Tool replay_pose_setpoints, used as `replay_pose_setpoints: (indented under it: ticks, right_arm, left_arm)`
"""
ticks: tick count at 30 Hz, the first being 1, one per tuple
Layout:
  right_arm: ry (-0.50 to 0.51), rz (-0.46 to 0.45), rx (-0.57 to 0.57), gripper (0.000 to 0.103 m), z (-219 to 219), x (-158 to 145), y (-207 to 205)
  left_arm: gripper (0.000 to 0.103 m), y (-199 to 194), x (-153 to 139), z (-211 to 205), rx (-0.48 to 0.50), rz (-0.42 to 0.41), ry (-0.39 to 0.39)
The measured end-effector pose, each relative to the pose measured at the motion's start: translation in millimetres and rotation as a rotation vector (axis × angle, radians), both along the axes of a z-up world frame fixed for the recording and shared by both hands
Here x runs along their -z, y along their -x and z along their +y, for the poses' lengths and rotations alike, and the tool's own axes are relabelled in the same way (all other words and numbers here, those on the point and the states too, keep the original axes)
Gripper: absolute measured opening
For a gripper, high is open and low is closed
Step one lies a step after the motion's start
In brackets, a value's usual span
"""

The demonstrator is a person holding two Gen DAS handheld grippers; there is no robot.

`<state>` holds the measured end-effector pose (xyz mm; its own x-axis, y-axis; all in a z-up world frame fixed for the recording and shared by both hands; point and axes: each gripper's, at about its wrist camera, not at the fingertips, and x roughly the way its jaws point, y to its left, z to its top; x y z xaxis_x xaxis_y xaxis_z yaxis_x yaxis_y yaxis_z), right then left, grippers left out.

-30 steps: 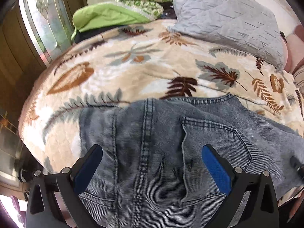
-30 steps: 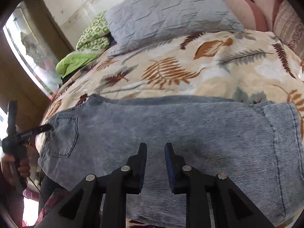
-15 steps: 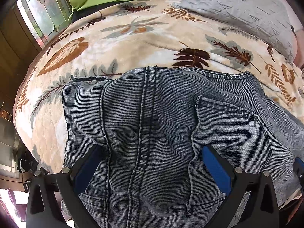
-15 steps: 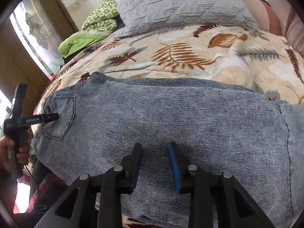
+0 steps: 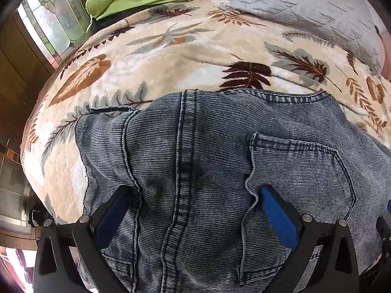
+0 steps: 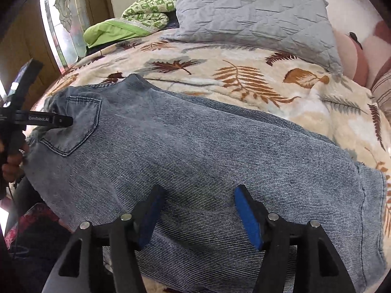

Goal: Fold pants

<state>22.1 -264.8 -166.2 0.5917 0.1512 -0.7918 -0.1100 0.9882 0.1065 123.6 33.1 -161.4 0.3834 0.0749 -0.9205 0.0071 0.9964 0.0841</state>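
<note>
Grey-blue washed jeans (image 6: 207, 151) lie folded lengthwise along the near edge of the bed, waist and back pocket (image 6: 80, 124) to the left, leg hems (image 6: 371, 207) to the right. My left gripper (image 5: 195, 210) stands wide open with both fingertips pushed down into the seat of the jeans (image 5: 185, 161); denim bulges up between the pads, next to the back pocket (image 5: 300, 171). The left gripper (image 6: 66, 121) shows at the pocket in the right wrist view too, held by a hand (image 6: 11, 163). My right gripper (image 6: 199, 205) hovers low over the thigh part, jaws opening, with flat denim below and nothing pinched.
A leaf-patterned cream blanket (image 6: 244, 73) covers the bed. At the head lie a grey quilted pillow (image 6: 251, 17), a green bundle of bedding (image 6: 122, 29) and a pink cushion (image 6: 352, 56). A glazed wooden door (image 5: 48, 24) stands left of the bed; the bed edge drops off at the left (image 5: 31, 161).
My left gripper sank onto the jeans and its tips now dent the denim. My right gripper's jaws went from nearly shut to wide apart, and it shifted and rolled over the leg.
</note>
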Motion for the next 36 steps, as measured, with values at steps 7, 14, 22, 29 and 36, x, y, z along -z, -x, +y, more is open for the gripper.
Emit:
replay_pose_setpoints:
  ticks: [7,14,22,29,36]
  right_arm:
    - [0.016,-0.007,0.005,0.065,1,-2,2]
    - [-0.007,-0.112,0.095,0.065,-19,-24,12]
    - [-0.091,-0.030,0.379,0.065,-85,-16,11]
    - [-0.035,0.060,0.391,0.066,-85,-1,5]
    - [-0.001,0.063,0.384,0.067,-80,2,5]
  left_arm:
    - [0.103,13,-26,-10,0.021,-0.021,-0.005]
    - [0.103,35,-53,-51,0.200,-0.078,0.037]
    - [0.103,48,-24,-94,0.339,-0.009,-0.015]
    - [0.103,35,-6,-90,0.310,0.041,-0.008]
    - [0.103,39,-4,-96,0.318,0.028,-0.031]
